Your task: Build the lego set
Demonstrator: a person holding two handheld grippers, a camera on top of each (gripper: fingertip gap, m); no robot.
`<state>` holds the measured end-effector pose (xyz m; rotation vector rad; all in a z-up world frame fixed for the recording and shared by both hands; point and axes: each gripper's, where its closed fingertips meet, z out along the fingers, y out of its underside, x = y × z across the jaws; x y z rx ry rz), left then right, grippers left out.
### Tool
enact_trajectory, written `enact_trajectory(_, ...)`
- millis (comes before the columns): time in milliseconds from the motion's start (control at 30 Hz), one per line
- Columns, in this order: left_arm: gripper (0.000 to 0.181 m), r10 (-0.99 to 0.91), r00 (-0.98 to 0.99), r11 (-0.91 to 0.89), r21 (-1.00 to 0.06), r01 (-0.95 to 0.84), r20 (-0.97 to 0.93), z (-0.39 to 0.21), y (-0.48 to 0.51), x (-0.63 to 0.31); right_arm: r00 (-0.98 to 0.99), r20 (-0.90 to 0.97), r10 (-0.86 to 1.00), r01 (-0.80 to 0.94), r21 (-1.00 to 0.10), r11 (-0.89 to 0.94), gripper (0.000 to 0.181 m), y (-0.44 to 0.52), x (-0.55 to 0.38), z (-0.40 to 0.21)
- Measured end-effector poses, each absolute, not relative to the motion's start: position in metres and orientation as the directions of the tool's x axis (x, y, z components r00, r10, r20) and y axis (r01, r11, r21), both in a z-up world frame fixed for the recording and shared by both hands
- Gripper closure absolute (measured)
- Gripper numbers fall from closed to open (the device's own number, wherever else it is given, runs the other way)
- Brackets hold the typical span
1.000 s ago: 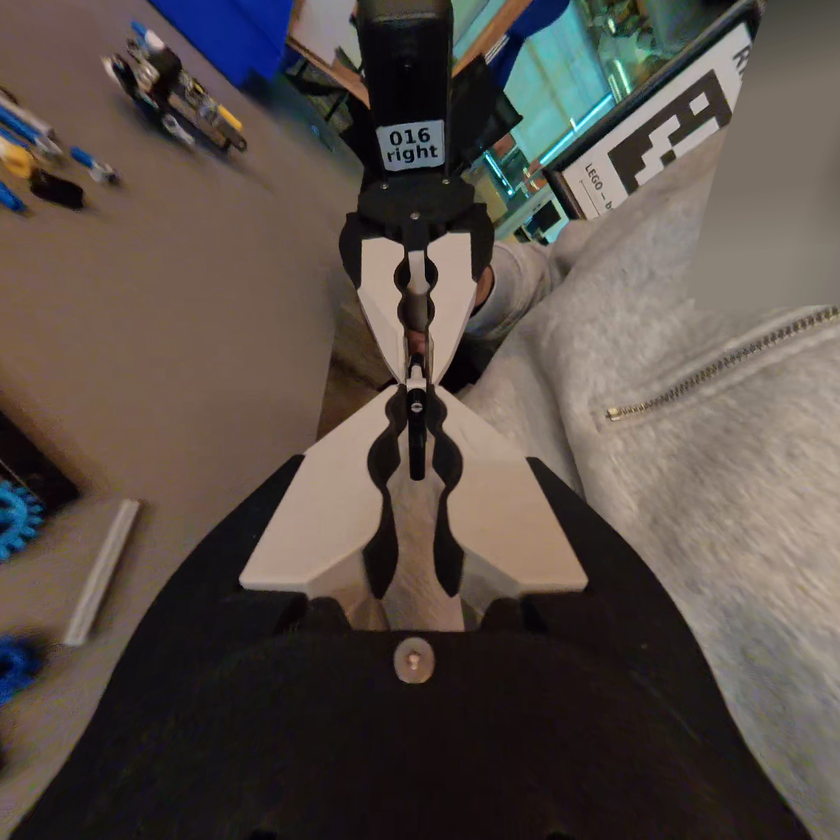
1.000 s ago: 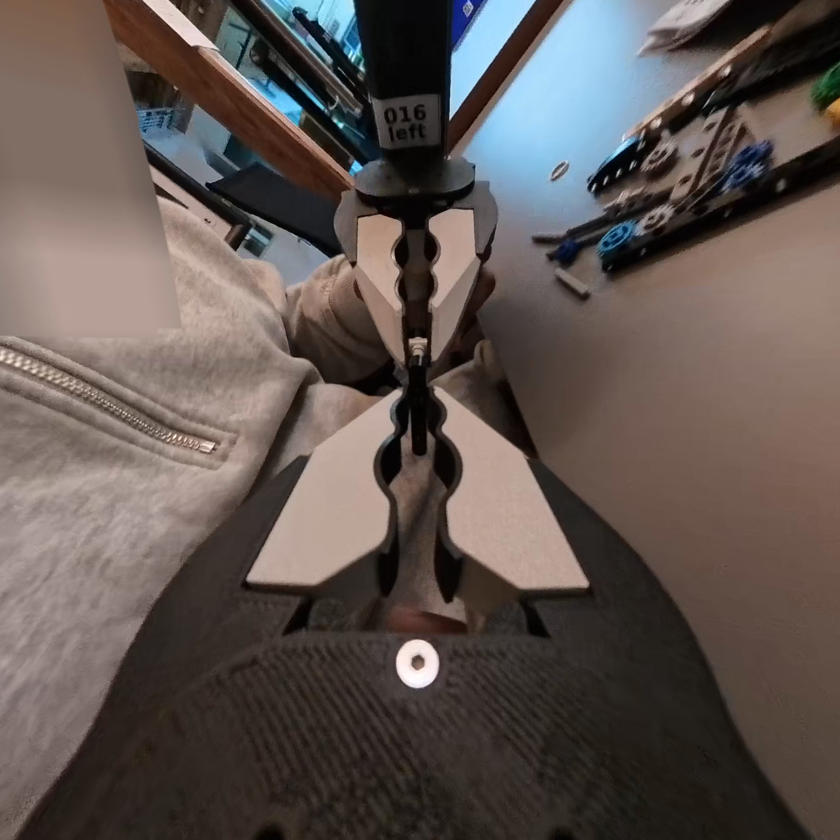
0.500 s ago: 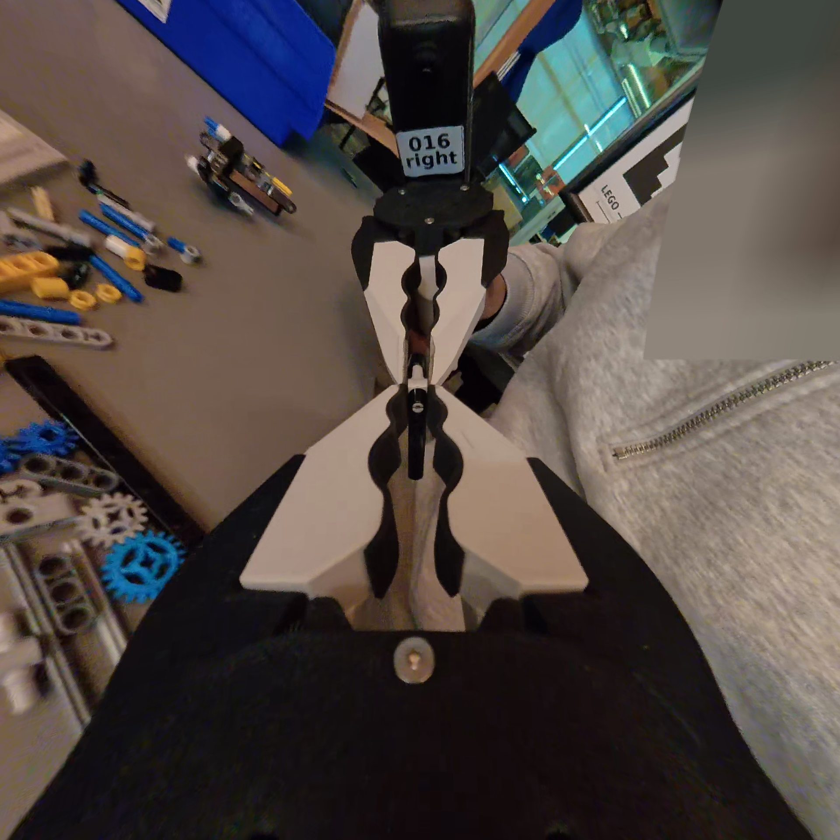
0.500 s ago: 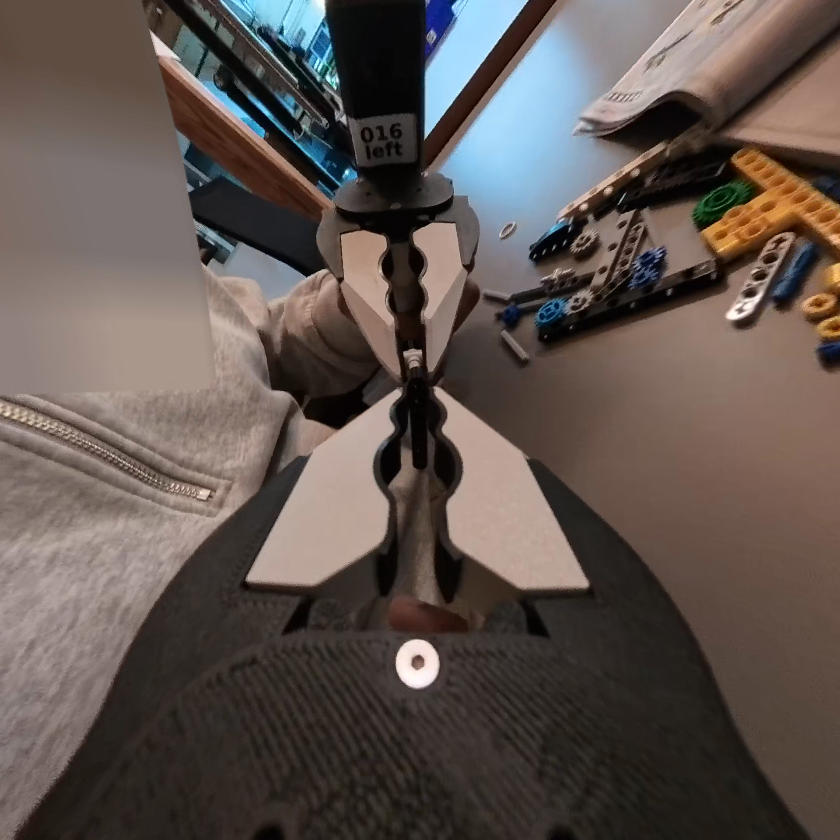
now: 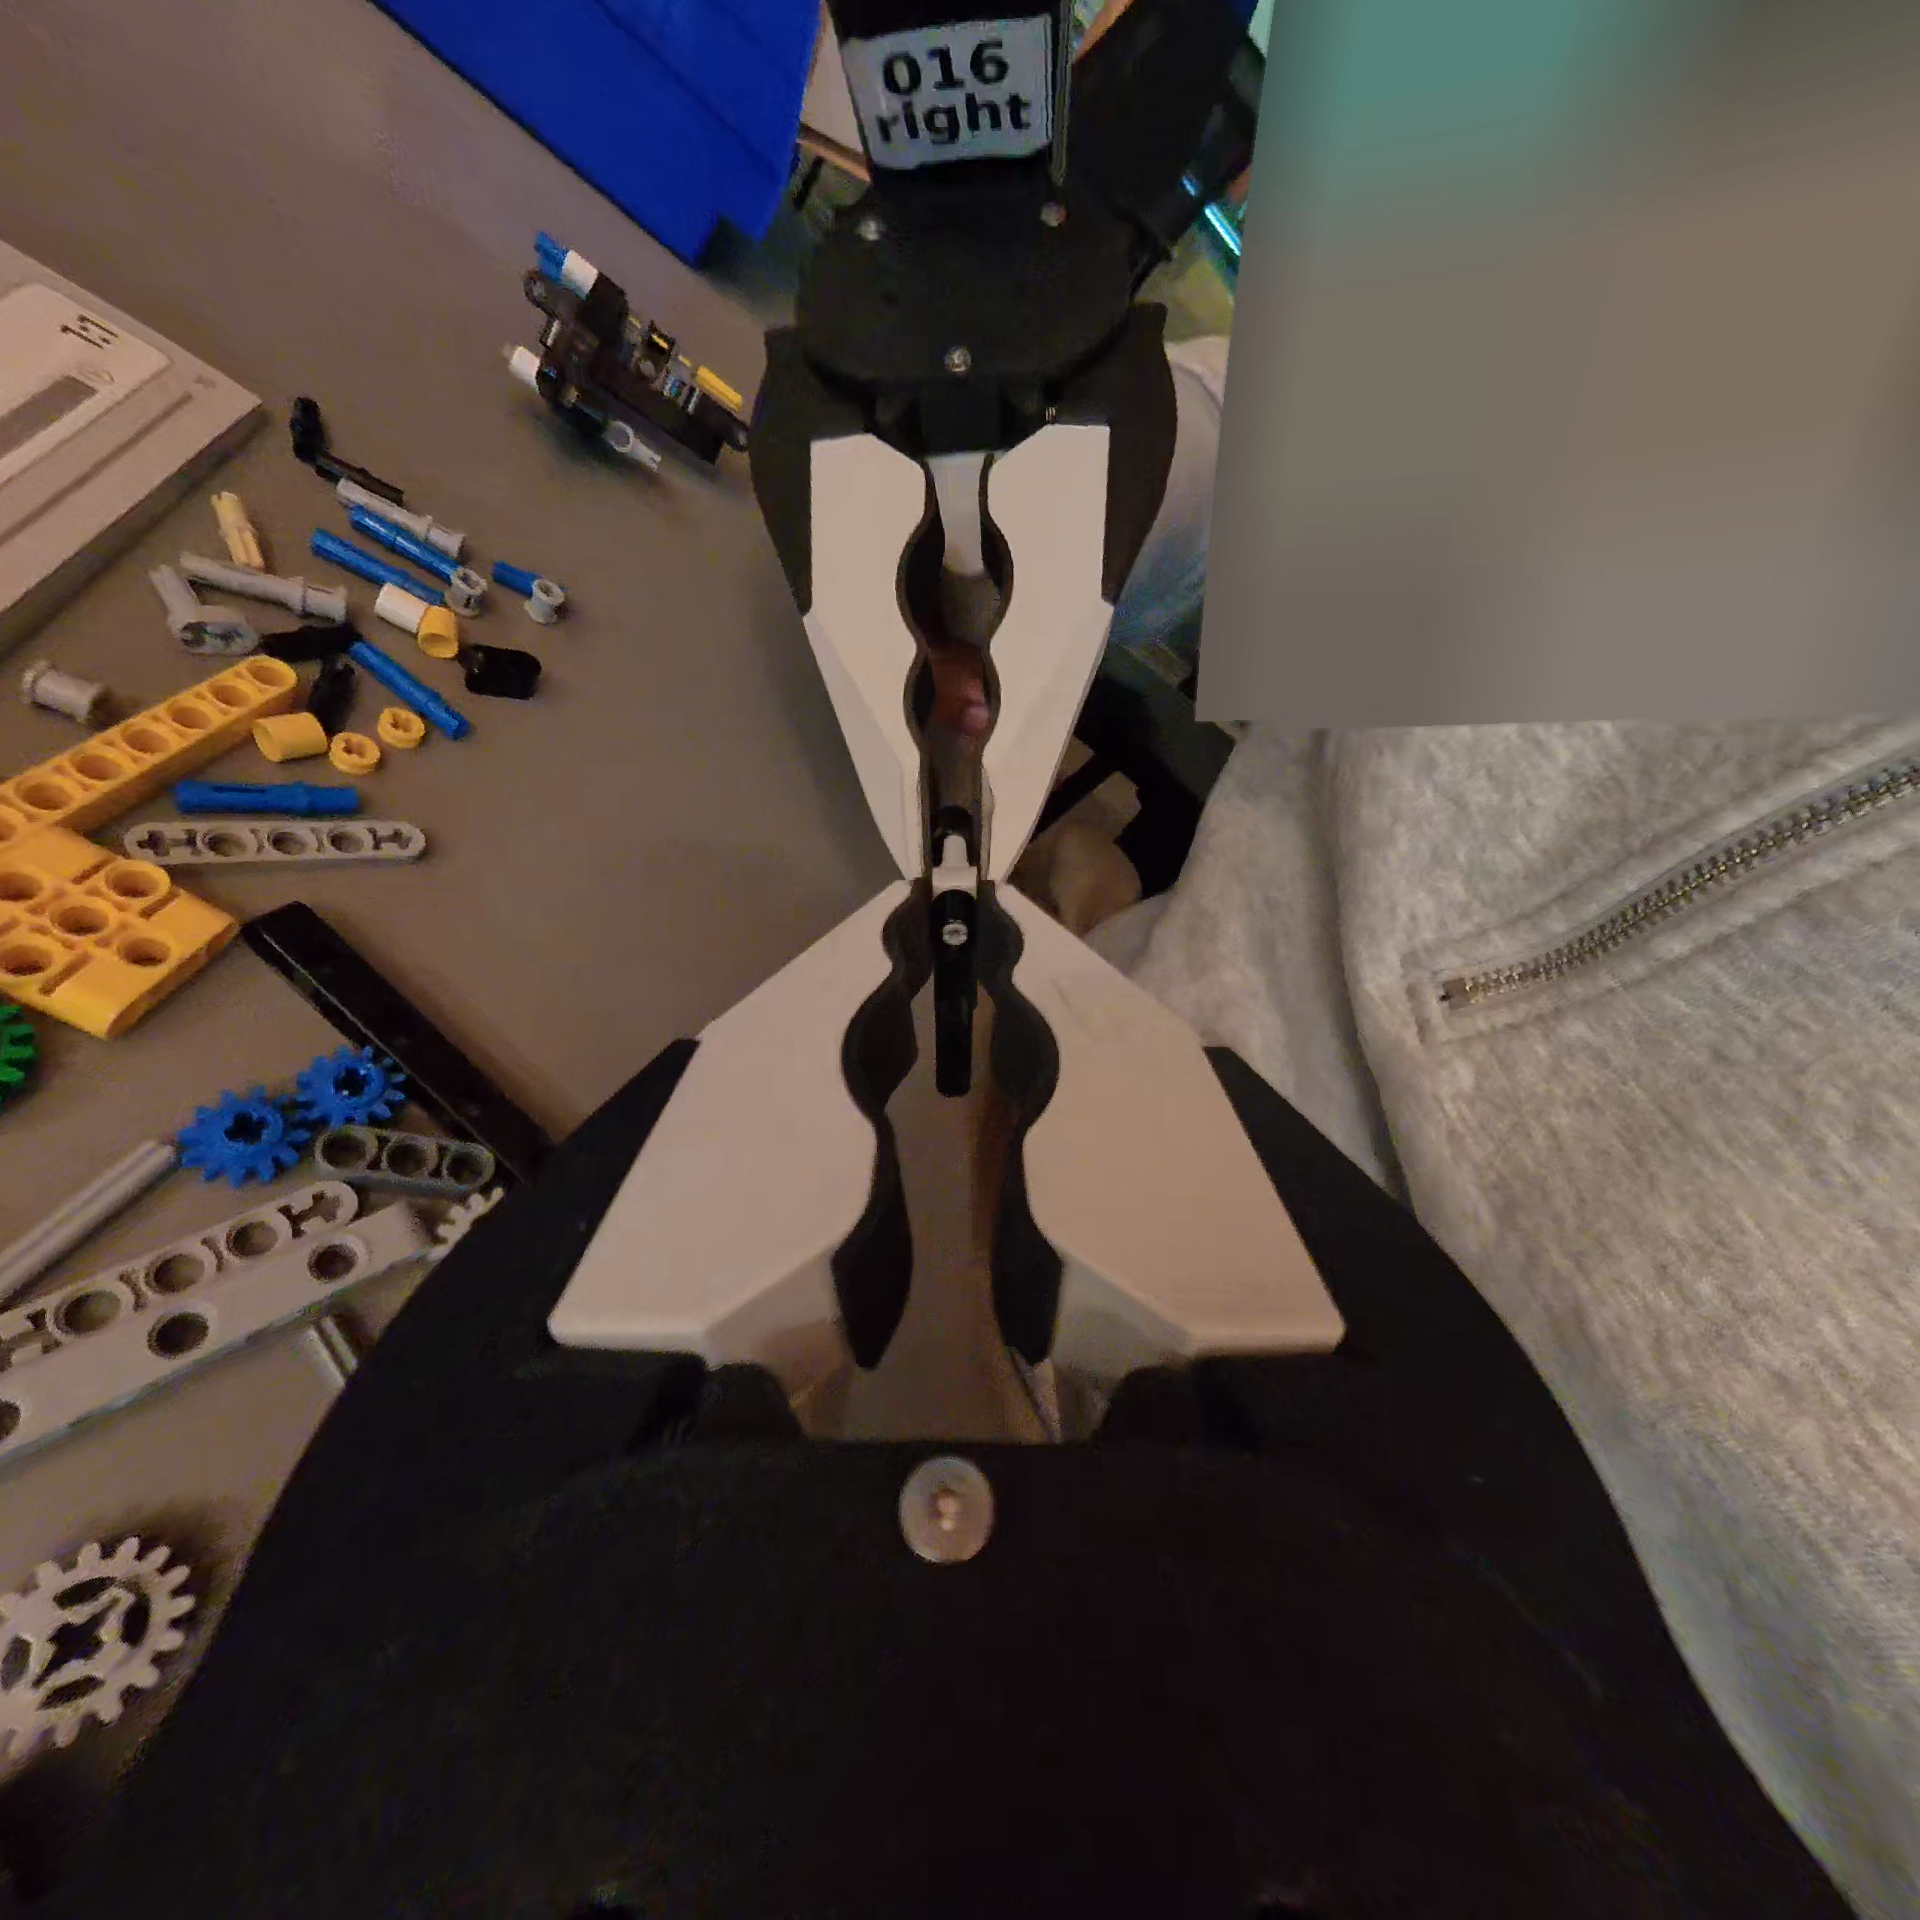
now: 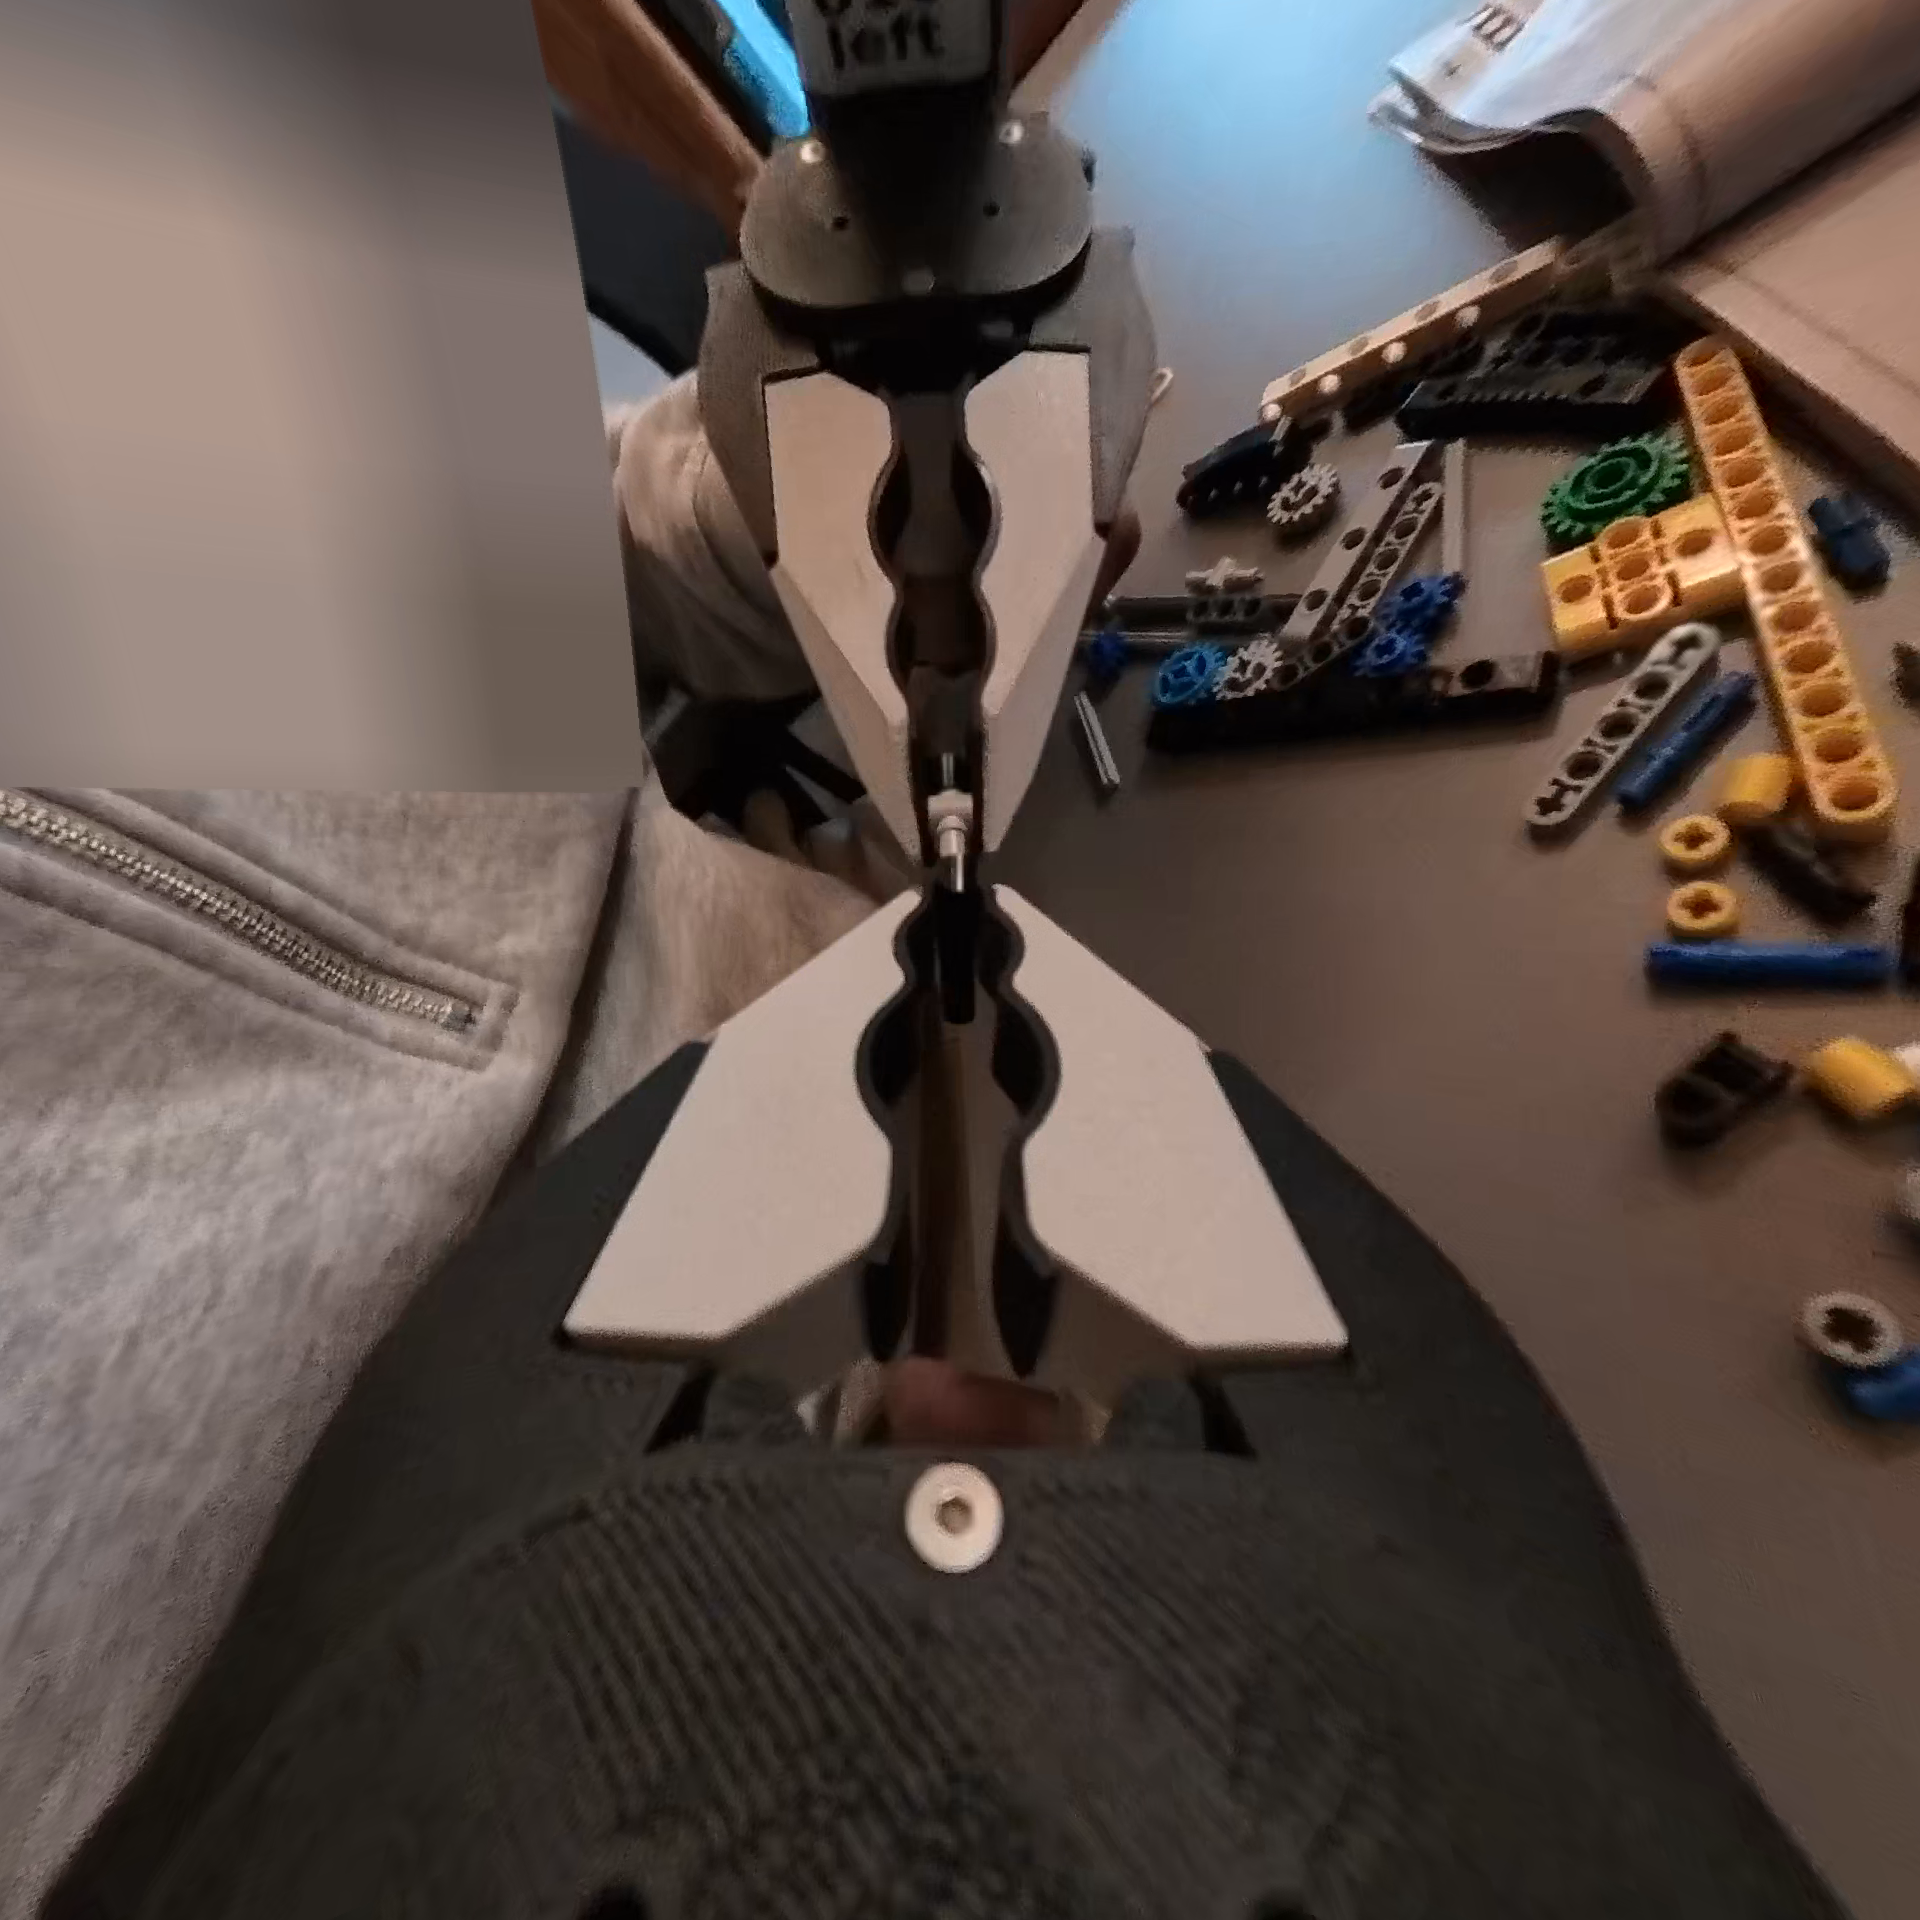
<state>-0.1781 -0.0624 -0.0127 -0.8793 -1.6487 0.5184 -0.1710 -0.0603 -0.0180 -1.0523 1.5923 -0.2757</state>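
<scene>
My left gripper [image 5: 954, 902] and right gripper [image 5: 954, 868] meet tip to tip in the air in front of a person's grey sweater [image 5: 1558, 1195]. Both are shut. In the left wrist view, a thin black axle [image 5: 954, 1013] is clamped between my left gripper's fingers. A small white bush [image 5: 951, 854] sits where the tips meet. In the right wrist view, my right gripper [image 6: 951, 896] is likewise shut on a black axle [image 6: 954, 966], and the white bush [image 6: 951, 816] sits at the tips of the left gripper [image 6: 948, 857].
Loose parts lie on the grey table: a yellow beam [image 5: 135, 748], blue gears [image 5: 244, 1132], grey beams [image 5: 177, 1309], a grey gear [image 5: 88, 1652] and a green gear [image 6: 1616, 483]. A small black sub-assembly [image 5: 623, 364], an instruction booklet [image 5: 62, 416] and a blue bin [image 5: 623, 104] are farther off. My left and right fingertips are right by each other.
Both grippers stayed shut and tip to tip on the held pieces. Both views swung toward the table, so more loose parts now show, and the opposite gripper looks nearer.
</scene>
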Motion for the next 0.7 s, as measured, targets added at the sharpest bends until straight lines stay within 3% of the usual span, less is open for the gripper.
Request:
enact_trajectory(233,0.177,0.763,-0.054,0.625,-0.715,0.315,0.644,-0.016,-0.063,-0.176,0.116,-0.602,-0.79,-0.571,-0.691,0.443,0.178,-0.059,-0.167,-0.024)
enact_trajectory(500,0.176,0.757,-0.132,0.646,-0.702,0.299,0.64,-0.032,-0.07,-0.172,0.019,-0.625,-0.78,-0.474,-0.692,0.544,0.177,-0.07,-0.163,-0.037)
enact_trajectory(700,0.176,0.739,-0.156,0.67,-0.693,0.265,0.655,-0.03,-0.074,-0.174,-0.058,-0.644,-0.763,-0.402,-0.684,0.608,0.159,-0.081,-0.172,-0.037)
